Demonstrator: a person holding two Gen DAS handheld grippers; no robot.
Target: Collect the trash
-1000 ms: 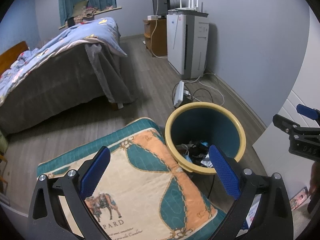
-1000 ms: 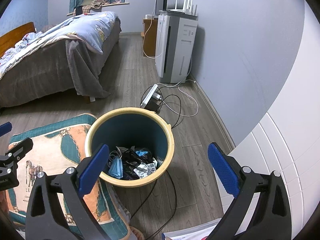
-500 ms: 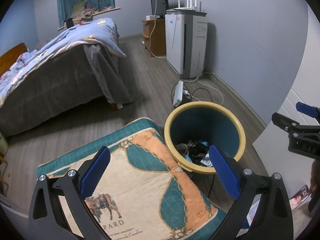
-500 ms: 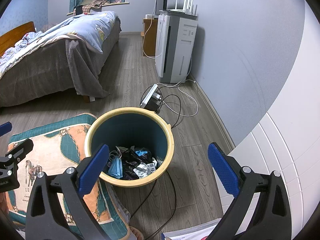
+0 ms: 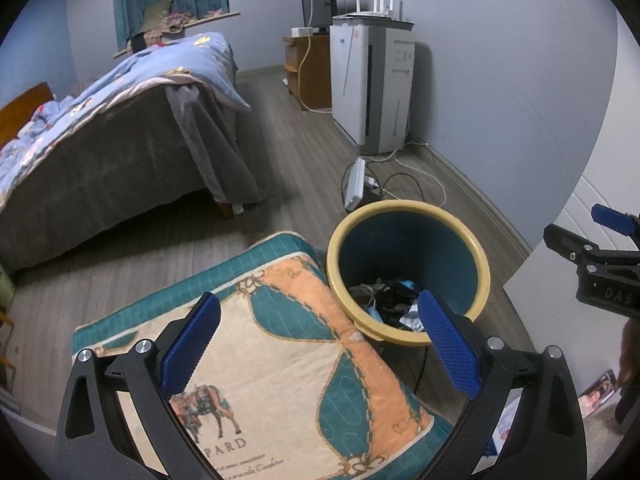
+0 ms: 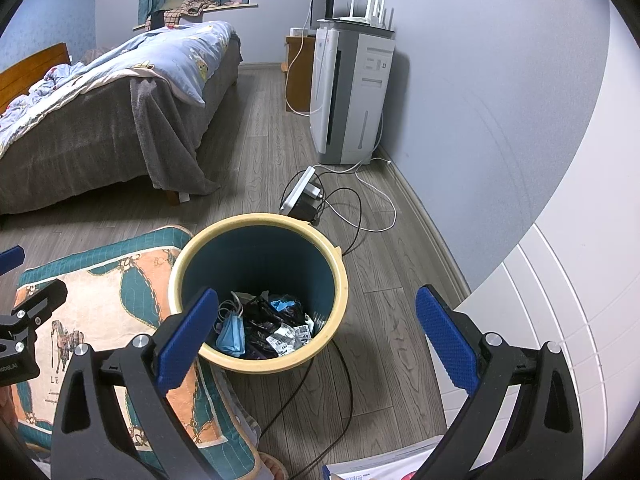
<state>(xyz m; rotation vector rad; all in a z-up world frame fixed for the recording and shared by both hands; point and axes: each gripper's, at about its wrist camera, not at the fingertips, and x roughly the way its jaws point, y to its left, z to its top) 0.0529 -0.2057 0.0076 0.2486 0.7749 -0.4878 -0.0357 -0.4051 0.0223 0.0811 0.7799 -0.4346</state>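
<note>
**Trash bin sits between both our open grippers**

The trash bin, yellow-rimmed with a dark teal inside, stands on the grey wood floor at the lower centre of the right wrist view and at centre right of the left wrist view. We see trash at its bottom: a blue face mask, a blue glove, dark wrappers and crumpled silver foil packets.

Our right gripper hangs above the bin with its blue pads spread wide and nothing between them. Our left gripper is just as wide and empty, over a patterned cushion that touches the bin's left side.

A black cable runs along the floor past the bin toward the bottom of the frame. Just behind the bin lies a white power strip with tangled cords. In the upper centre a white tower appliance stands against the wall, and a router sits on top. The bed with a blue quilt fills the upper left. Some printed papers peek in at the bottom right edge.
</note>
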